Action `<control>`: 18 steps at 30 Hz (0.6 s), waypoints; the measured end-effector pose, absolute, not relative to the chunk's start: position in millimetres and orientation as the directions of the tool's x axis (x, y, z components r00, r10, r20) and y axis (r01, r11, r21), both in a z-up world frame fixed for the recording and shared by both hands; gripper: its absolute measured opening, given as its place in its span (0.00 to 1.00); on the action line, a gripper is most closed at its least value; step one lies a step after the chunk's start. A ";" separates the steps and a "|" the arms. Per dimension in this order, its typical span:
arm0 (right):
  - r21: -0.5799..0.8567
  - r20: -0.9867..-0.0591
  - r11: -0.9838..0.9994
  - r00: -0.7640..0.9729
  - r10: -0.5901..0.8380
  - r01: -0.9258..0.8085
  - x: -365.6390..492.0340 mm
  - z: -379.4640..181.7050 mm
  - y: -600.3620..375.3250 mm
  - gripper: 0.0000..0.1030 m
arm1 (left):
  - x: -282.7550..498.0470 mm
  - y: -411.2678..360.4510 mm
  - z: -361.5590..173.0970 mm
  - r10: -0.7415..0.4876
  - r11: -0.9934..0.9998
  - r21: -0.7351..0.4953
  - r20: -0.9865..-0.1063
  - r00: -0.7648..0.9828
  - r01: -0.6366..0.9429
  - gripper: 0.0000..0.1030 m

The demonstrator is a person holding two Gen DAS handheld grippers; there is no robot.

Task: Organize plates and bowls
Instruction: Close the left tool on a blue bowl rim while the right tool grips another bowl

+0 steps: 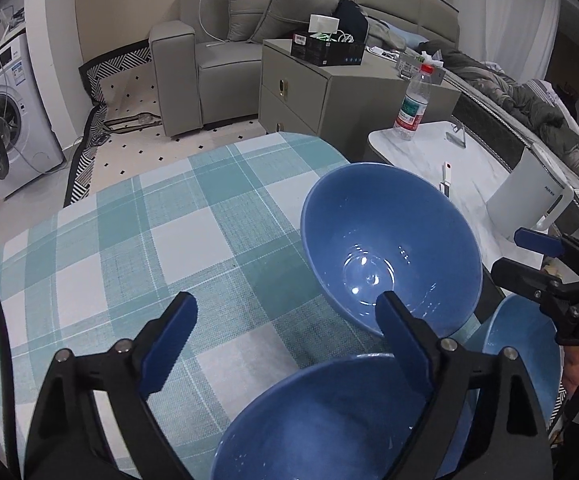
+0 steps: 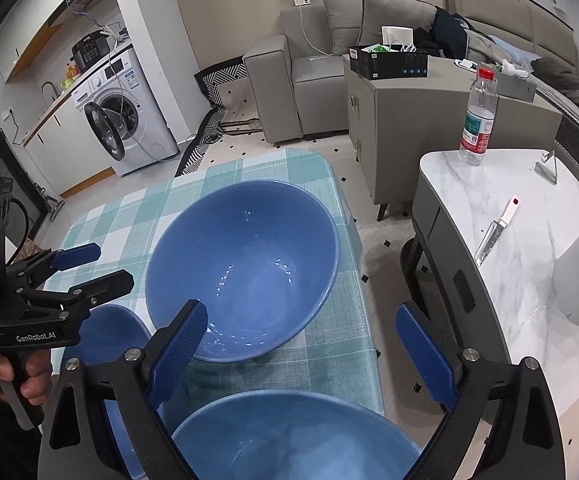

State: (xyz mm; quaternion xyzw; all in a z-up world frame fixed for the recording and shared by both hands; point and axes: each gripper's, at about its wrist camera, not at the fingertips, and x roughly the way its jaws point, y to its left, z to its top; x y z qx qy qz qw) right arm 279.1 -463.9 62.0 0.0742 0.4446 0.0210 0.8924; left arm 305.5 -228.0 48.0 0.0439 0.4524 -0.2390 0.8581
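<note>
Three glossy blue ceramic bowls (image 2: pixel 245 268) sit on teal checked cloth (image 1: pixel 129 248); only the right view shows the marble side table's knife (image 2: pixel 493 236). Left gripper (image 1: pixel 285 332) and right gripper (image 2: pixel 305 344) gape empty.

Cool, even indoor light; sharp frames, fisheye-bent edges with dark corners.

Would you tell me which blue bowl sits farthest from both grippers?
The big blue bowl by the table's far edge; the other two bowls lie close under the grippers.

Table w/ teal plaid cloth (image 1: pixel 129 248) carries 3 blue bowls: far (image 1: pixel 389 248), near-left (image 1: pixel 321 420), near-right (image 2: pixel 289 436).
</note>
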 end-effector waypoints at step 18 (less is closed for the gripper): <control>0.158 -0.827 0.987 0.549 0.121 0.019 301.7 35.4 -468.0 0.70 | 323.1 -244.2 27.8 -0.392 0.868 -0.188 -0.828 0.402 0.460 0.61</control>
